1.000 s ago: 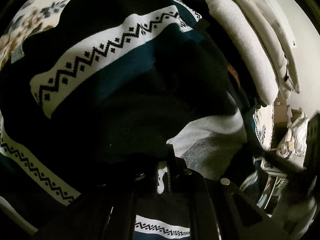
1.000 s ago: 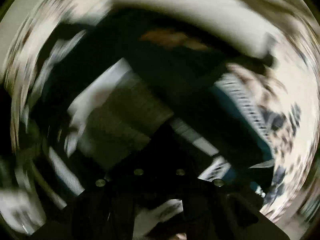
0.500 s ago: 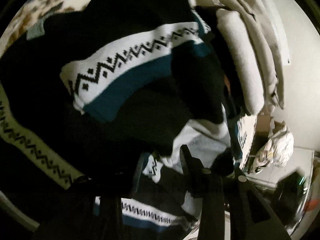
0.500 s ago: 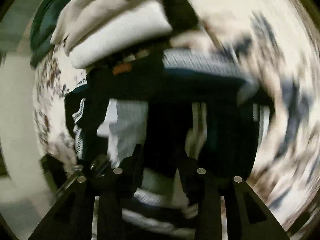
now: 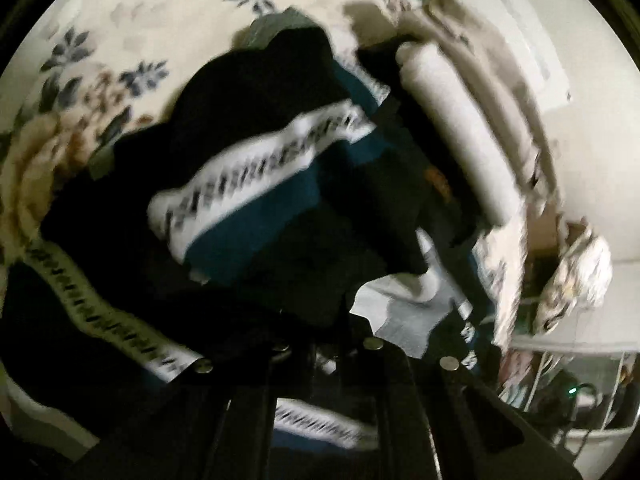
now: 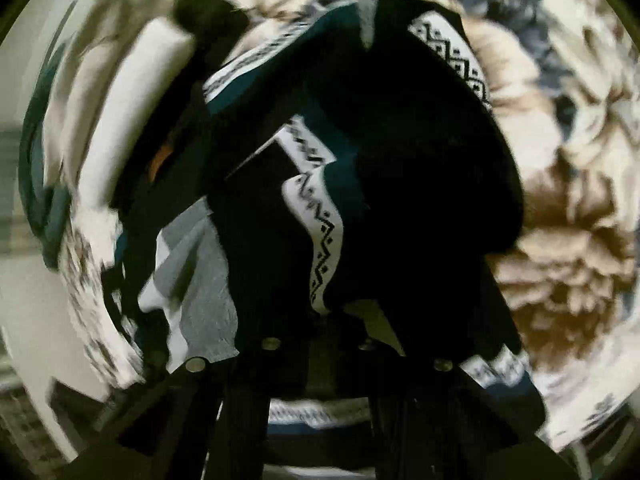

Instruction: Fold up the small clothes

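Observation:
A small dark knit sweater (image 5: 256, 184) with white zigzag bands and teal stripes hangs bunched in front of both cameras, over a floral bedspread. It fills the right wrist view too (image 6: 400, 168). My left gripper (image 5: 320, 344) is shut on the sweater's dark cloth. My right gripper (image 6: 316, 336) is shut on another part of the same sweater, with cloth draped over its fingers. A grey and white piece (image 5: 400, 312) hangs by the left fingers and shows in the right wrist view (image 6: 200, 272).
A stack of folded beige and cream clothes (image 5: 468, 120) lies at the sweater's far side, also in the right wrist view (image 6: 132, 112). The floral bedspread (image 5: 120, 40) lies underneath. A white wall and a wire rack (image 5: 560, 352) stand at the right.
The sweater has been lifted and pulled back from the left camera, so more bedspread shows. The right gripper has swung round, and the sweater now hangs folded lengthwise before it.

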